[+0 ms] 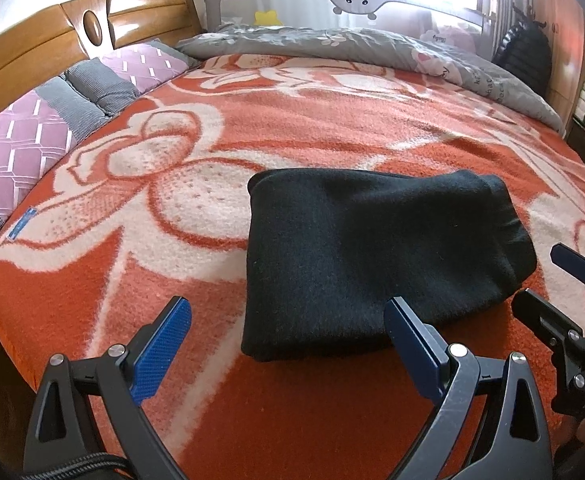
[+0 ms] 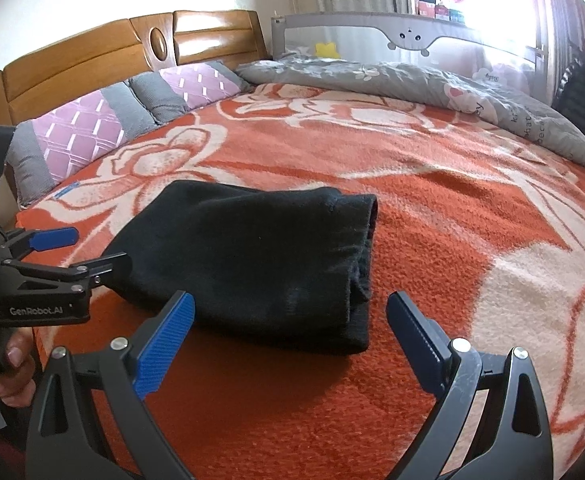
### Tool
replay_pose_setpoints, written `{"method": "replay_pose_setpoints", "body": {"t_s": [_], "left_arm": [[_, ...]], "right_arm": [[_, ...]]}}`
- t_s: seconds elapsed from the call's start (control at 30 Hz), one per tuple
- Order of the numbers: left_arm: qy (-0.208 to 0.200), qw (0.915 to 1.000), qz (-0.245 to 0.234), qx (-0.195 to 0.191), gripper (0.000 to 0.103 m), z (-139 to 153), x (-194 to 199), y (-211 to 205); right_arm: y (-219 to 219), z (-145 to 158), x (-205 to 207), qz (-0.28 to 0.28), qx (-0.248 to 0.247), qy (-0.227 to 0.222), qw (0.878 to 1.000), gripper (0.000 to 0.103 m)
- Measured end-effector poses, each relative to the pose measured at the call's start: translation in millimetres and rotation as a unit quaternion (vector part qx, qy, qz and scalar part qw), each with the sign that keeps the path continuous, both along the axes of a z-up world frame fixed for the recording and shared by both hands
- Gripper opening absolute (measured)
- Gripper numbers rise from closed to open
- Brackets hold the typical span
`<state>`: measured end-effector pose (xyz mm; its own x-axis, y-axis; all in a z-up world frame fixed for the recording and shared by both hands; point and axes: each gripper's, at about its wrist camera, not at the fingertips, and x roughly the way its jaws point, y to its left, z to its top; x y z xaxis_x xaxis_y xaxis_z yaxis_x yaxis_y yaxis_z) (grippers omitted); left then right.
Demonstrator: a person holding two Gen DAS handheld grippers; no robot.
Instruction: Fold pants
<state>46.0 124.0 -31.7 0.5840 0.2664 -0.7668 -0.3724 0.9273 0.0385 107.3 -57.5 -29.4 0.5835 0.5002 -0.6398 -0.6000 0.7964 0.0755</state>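
The black pants lie folded into a compact bundle on the orange and white flowered blanket. They also show in the right wrist view. My left gripper is open and empty, just short of the bundle's near edge, its right finger close to the fabric. My right gripper is open and empty, in front of the bundle's near right corner. The right gripper shows at the right edge of the left wrist view, and the left gripper at the left of the right wrist view, both open.
Pink and grey pillows line the wooden headboard at the left. A grey duvet lies bunched along the far side by a grey bed rail. The blanket's near edge drops off at the left.
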Motion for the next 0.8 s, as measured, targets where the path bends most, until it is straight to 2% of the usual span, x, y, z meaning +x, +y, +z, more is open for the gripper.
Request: {"method": "replay_pose_setpoints", "body": {"t_s": [0.43, 0.8], "left_arm": [[0.002, 0.9999, 0.003, 0.012, 0.095, 4, 9, -1], [0.013, 0.9997, 0.018, -0.013, 0.097, 3, 12, 6]], "right_arm": [[1, 3, 2, 0.003, 0.001, 0.004, 1.000, 0.097], [1, 5, 4, 0.000, 0.006, 0.004, 1.000, 0.097]]}}
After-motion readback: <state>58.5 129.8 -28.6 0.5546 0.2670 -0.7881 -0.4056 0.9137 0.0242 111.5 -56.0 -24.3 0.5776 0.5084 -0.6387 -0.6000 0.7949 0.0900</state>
